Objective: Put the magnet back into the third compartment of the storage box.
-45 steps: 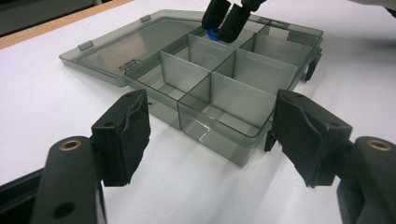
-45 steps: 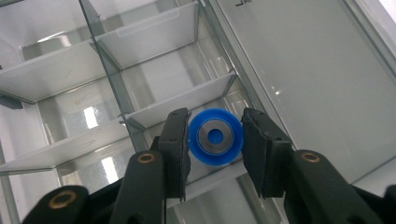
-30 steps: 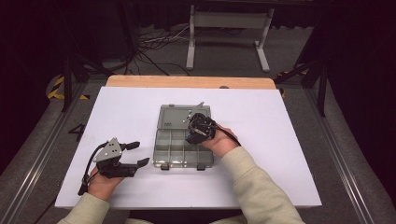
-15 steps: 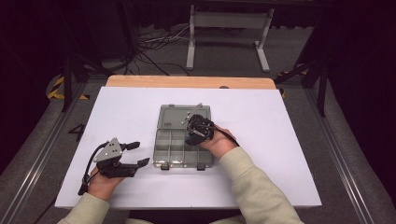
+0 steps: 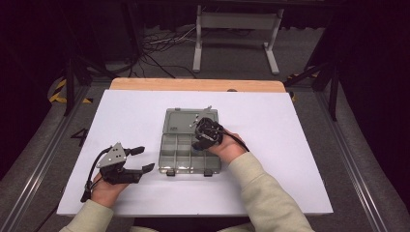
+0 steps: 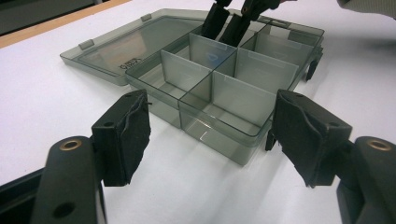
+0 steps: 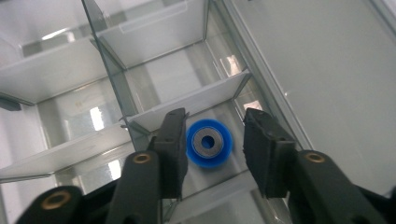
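**Right gripper view: blue part boxed in tight**

Your right gripper (image 7: 212,154) is down inside a compartment of the clear organizer box (image 5: 174,159), jaws spread either side of the blue ring (image 7: 209,142) on the floor, pads not quite touching it. Divider walls crowd both jaws, so barely any wiggle room there. Your left gripper (image 5: 140,159) sits on the white table (image 5: 300,145) just beside the box's near corner, jaws wide apart and empty, loads of bare table around it.
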Motion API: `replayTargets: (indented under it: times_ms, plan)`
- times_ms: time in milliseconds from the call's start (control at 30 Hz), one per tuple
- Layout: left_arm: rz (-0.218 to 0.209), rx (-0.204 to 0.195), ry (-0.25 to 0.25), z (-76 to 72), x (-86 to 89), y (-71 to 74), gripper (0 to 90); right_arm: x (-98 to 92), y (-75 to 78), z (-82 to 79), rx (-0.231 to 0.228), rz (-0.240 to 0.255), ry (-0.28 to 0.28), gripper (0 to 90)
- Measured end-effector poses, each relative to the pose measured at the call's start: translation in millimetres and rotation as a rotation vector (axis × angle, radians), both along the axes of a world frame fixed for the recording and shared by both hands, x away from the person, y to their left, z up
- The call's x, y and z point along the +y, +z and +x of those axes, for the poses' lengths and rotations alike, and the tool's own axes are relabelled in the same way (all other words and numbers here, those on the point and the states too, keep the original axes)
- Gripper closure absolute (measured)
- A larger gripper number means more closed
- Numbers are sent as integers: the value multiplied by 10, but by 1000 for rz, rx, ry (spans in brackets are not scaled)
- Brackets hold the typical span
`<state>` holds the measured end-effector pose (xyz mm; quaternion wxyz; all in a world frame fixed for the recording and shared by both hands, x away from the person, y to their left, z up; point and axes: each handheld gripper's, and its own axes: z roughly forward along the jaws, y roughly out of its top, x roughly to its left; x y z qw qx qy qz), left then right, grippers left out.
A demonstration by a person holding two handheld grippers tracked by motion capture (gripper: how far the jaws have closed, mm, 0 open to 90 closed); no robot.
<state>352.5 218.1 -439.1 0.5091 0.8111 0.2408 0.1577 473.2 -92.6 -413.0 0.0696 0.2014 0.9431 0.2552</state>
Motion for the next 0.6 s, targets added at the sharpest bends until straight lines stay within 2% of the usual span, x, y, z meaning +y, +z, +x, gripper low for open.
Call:
replayTargets:
  times_ms: [167,233,367,433,467,500,600]
  plan:
    - [-1,-3,-9,3,-1,3,331,-72,76,-48,-10,28,4,726]
    - [-16,-12,1,-3,10,14,359,-119,113,-79,-20,45,0,749]
    - [-38,-32,33,-26,46,57,516,-280,196,-152,-41,84,-5,776]
    - [-39,-27,32,-30,50,59,603,-322,216,-170,-42,92,-11,787]
    - [-29,-28,38,-31,63,64,603,-364,235,-183,-47,100,-9,805]
    - [-24,-34,46,-31,71,68,679,-429,263,-212,-51,112,-14,826]
    - [-23,-39,55,-27,88,87,820,-528,297,-263,-63,119,-15,865]
